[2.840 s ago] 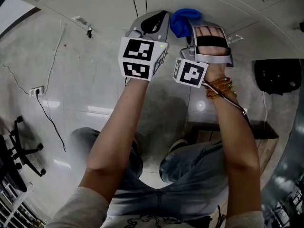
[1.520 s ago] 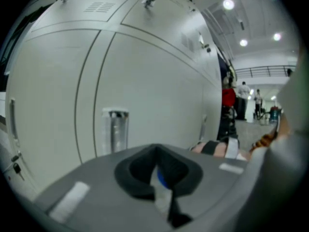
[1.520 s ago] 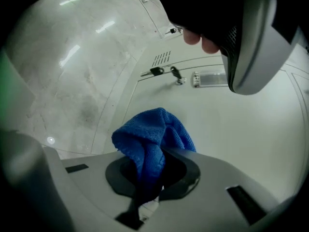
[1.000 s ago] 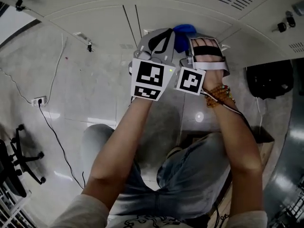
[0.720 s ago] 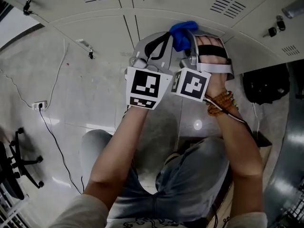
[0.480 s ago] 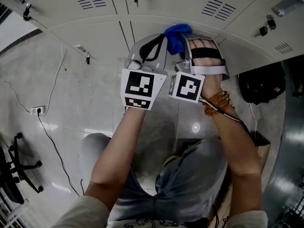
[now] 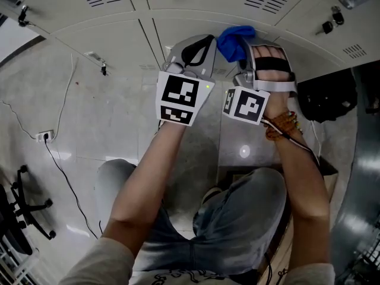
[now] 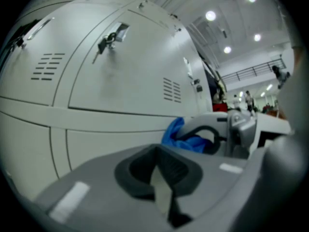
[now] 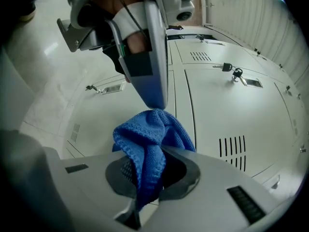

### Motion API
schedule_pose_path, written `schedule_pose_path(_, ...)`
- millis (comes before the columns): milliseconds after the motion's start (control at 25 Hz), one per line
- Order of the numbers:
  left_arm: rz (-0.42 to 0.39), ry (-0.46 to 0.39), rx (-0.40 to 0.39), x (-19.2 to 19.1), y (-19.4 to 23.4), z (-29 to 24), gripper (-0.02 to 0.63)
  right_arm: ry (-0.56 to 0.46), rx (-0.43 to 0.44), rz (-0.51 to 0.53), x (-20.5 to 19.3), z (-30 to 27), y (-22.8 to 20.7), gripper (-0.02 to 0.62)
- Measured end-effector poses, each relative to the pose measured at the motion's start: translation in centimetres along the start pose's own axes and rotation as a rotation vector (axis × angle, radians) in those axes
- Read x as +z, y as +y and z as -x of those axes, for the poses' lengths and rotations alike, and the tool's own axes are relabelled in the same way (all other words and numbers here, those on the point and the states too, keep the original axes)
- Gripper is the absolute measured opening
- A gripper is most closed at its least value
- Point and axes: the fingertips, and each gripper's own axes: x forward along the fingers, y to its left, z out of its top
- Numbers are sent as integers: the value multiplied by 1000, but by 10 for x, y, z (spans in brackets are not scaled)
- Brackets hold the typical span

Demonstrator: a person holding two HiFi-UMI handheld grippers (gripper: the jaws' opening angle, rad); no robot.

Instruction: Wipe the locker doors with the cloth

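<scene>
The left claw [image 7: 189,47] is clenched on nothing, just beside the bunched blue knitted cloth [image 7: 235,40]. The right claw [image 7: 261,52] pinches that cloth, up close to the pale grey metal locker doors [image 7: 196,8]. I'd press the wad flat and sweep panel by panel, steering round the vent slots [image 9: 235,151] and the padlock [image 9: 231,70].

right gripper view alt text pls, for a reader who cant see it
The right gripper is shut on a bunched blue cloth in front of pale locker doors. The left gripper reaches in from above, its tip close over the cloth.
</scene>
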Motion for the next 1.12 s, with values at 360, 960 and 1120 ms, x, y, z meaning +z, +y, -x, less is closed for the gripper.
schedule_pose_path(360, 44, 72, 17, -95, 15, -29, 2, -38, 93, 101, 29, -31, 103, 46)
schedule_pose_path(960, 64, 228, 37, -245, 25, -30, 2, 33, 417, 105, 49, -85, 323, 46)
schedule_pose_path(1120, 54, 271, 34, -266, 30, -26, 2, 51, 426, 140, 46, -95, 341, 46)
